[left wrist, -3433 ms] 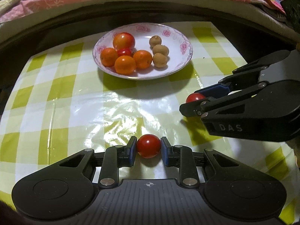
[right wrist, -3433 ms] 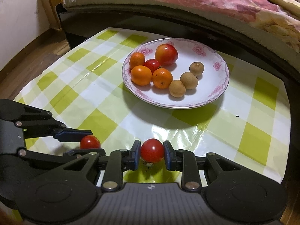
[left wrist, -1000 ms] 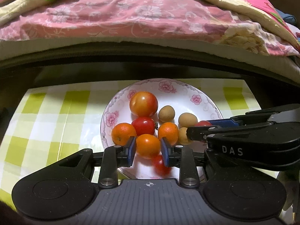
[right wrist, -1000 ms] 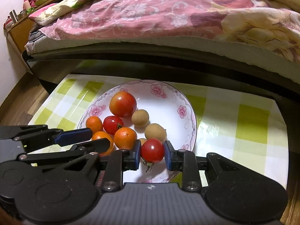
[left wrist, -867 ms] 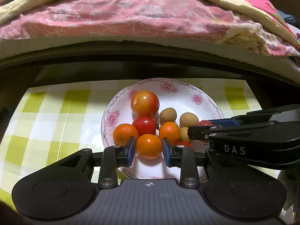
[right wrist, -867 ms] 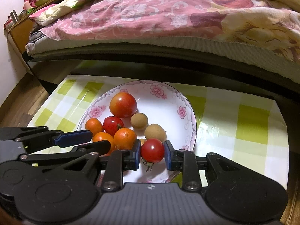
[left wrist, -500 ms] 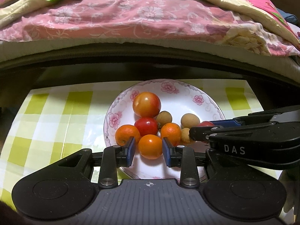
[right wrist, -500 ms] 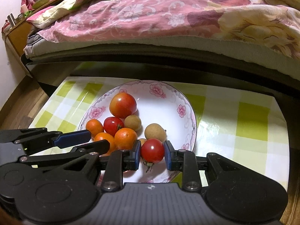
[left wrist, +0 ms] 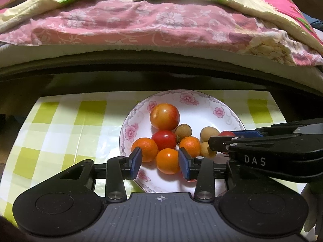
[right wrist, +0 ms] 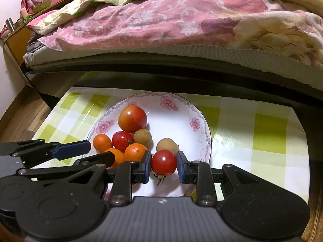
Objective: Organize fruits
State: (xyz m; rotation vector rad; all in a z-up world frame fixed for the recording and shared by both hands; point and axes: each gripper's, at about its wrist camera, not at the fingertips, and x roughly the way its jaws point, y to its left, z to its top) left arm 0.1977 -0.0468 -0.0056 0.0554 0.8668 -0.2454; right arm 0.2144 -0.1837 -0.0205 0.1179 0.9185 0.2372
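light: warm indoor, dim overall, brightest at frame centre
glare: white sheen on tablecloth [left wrist: 66, 133] centre-left; highlights on large tomato [left wrist: 164, 116]
shadows: dark band under bed [right wrist: 181, 20]
distortion: strong fisheye, edges bowed, corners black
focus: centre sharp, edges soft

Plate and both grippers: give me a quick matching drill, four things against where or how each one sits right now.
Things:
1. large tomato
2. stemmed cherry tomato
3. left gripper
4. tablecloth

States:
A. jaws opening, pads clear of the orange seen between them
B. green and white checks, under the plate
C. clamped between the right gripper's pads
D. lying at the far end of the fruit cluster on the plate

Pairs: 1-D, 2-C, 3-A, 4-B

The right gripper holds its tomato just above the plate; the orange lies on the plate.
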